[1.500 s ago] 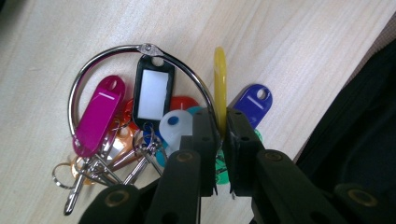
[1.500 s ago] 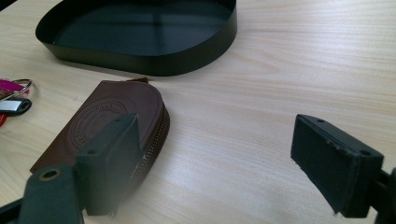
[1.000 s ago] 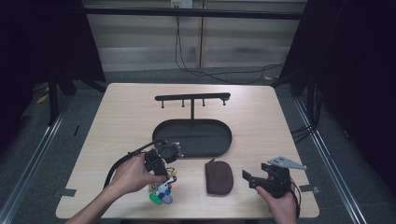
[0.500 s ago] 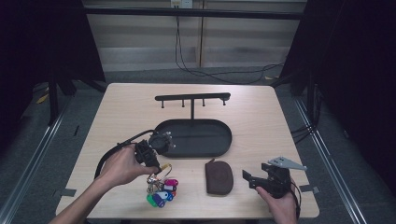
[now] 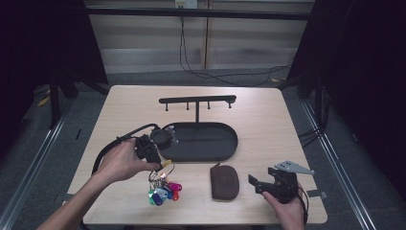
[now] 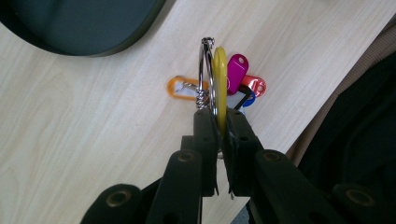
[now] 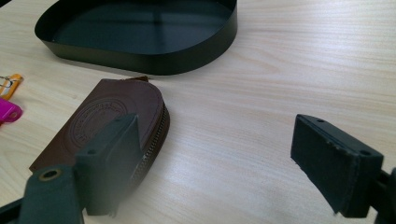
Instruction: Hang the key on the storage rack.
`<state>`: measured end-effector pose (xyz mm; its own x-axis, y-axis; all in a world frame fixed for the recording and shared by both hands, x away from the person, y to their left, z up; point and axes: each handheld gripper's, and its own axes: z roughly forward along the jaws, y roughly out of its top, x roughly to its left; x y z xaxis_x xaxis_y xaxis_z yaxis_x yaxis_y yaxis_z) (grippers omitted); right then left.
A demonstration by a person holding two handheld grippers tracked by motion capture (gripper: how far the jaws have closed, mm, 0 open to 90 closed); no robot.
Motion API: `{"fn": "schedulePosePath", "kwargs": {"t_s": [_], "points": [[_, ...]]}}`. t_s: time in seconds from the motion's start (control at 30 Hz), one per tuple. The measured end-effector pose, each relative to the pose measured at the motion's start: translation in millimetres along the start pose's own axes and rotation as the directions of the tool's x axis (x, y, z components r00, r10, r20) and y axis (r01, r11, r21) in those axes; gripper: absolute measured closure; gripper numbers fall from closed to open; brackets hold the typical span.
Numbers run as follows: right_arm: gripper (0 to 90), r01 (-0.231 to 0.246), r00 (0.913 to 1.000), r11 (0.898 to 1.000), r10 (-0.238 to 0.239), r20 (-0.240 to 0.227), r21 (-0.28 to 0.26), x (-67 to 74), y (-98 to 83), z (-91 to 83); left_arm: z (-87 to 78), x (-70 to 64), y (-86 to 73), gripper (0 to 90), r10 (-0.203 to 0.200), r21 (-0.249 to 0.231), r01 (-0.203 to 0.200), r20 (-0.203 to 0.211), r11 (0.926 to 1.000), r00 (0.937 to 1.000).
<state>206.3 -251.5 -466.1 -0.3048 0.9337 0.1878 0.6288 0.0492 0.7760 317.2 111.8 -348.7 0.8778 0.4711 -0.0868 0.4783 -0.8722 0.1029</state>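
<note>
Keys on a ring (image 6: pixel 208 77) hang pinched by the left gripper (image 6: pixel 219 126), fingers closed on what looks like its yellow tag. Black tray (image 5: pixel 210 143) appears empty. Right gripper (image 7: pixel 219 154) gapes wide beside the brown pouch (image 7: pixel 116 121) on the desk (image 7: pixel 280 70).

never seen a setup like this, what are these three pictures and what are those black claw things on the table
There is no robot here: a person holds a hand tool with two black jaws in each hand. The high view looks down on the pale wooden table; the other two come from cameras riding on each tool. The left gripper has its jaws shut on a metal key ring with coloured plastic tags, lifting its top while the tags trail on the wood. The right gripper rests open beside a brown leather zip pouch. Behind them sits a black oval metal tray with a black T-shaped hook rack.
</note>
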Motion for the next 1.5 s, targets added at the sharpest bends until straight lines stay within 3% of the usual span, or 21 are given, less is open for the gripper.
{"fn": "schedulePosePath", "kwargs": {"t_s": [0.23, 0.33, 0.73, 1.0, 1.33, 1.5], "points": [[16.1, 0.0, 1.0, 1.0, 0.0, 0.0, 0.0, 0.1, 0.1, 0.1, -13.0, 2.5, -0.5, 85.0, -0.008, -0.004, 0.008, -0.008, 1.0, 0.9999], [16.1, 0.0, 1.0, 1.0, 0.0, 0.003, 0.0, 0.0, 0.0, 0.4, -16.4, 2.7, 1.0, 85.0, -0.009, 0.021, 0.009, -0.019, 0.9997, 0.9998], [16.1, 0.0, 1.0, 1.0, 0.0, 0.002, -0.001, -0.2, 0.1, -0.3, -40.5, 12.1, 5.8, 85.0, -0.02, -0.002, 0.02, 0.012, 0.9998, 0.9997], [16.1, -0.001, 1.0, 1.0, 0.001, 0.001, -0.001, -0.3, 0.2, -0.1, -62.4, 12.2, 9.1, 85.1, -0.024, -0.005, 0.024, -0.025, 0.9997, 0.9994], [16.1, -0.001, 1.0, 1.0, 0.001, 0.002, -0.002, -0.5, 0.2, -0.4, -75.7, 26.5, 15.8, 85.1, -0.035, -0.019, 0.035, -0.004, 0.9992, 0.9994], [16.1, 0.002, 1.0, 1.0, -0.002, 0.001, 0.001, -1.5, 0.6, 0.9, -84.4, 31.9, 20.1, 85.1, -0.048, -0.017, 0.048, -0.017, 0.9987, 0.9987]]}}
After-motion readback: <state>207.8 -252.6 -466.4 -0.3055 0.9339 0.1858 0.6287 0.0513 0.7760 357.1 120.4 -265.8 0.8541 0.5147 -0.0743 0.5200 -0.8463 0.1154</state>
